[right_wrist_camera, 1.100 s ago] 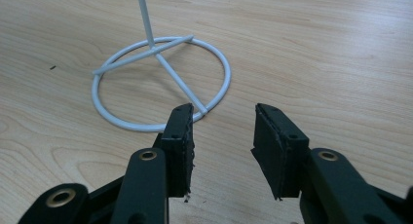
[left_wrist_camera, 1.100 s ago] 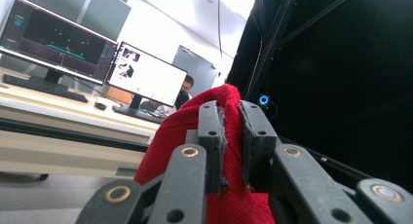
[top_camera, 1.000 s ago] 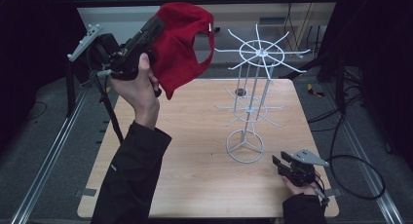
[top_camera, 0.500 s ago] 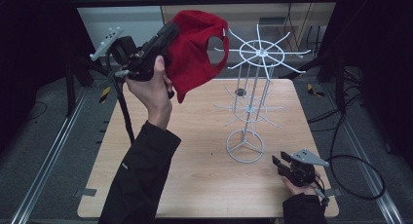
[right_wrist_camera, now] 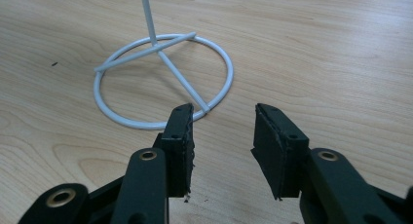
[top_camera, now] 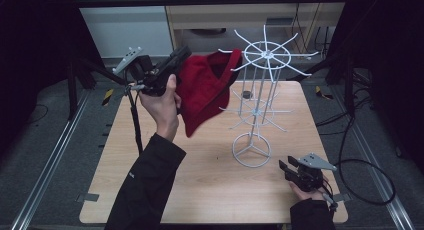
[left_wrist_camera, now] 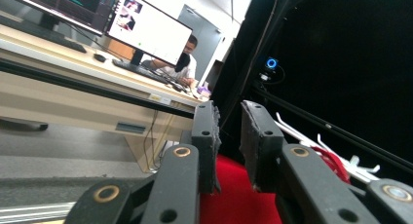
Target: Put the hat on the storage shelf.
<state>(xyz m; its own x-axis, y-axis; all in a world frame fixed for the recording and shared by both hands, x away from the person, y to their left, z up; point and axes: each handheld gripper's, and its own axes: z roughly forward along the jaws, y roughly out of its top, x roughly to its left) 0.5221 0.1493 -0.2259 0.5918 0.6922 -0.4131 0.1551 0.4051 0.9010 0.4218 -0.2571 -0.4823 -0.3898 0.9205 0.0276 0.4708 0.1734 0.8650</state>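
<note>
A red cap (top_camera: 205, 90) hangs in the air at the upper left prongs of a white wire display rack (top_camera: 265, 55), its crown against the prong tips. My left gripper (top_camera: 182, 54) is raised at the cap's left edge. Its jaws have just been opening: in the left gripper view (left_wrist_camera: 229, 109) a gap shows between the pads, and the red cloth (left_wrist_camera: 234, 199) lies low between the jaws, not pinched at the tips. My right gripper (top_camera: 286, 166) rests open on the table at the front right, empty (right_wrist_camera: 223, 109), and faces the rack's ring base (right_wrist_camera: 157, 46).
The rack's base ring (top_camera: 251, 150) stands mid-table on the wooden tabletop (top_camera: 200, 190). A small dark object (top_camera: 246, 94) lies behind the rack. Cables trail off the table's right side (top_camera: 360, 165). A desk with monitors (left_wrist_camera: 146, 29) stands beyond the table.
My left hand has carried the cap down and to the right, up against the rack's top prongs, and its jaws have widened. The right gripper has stayed in place.
</note>
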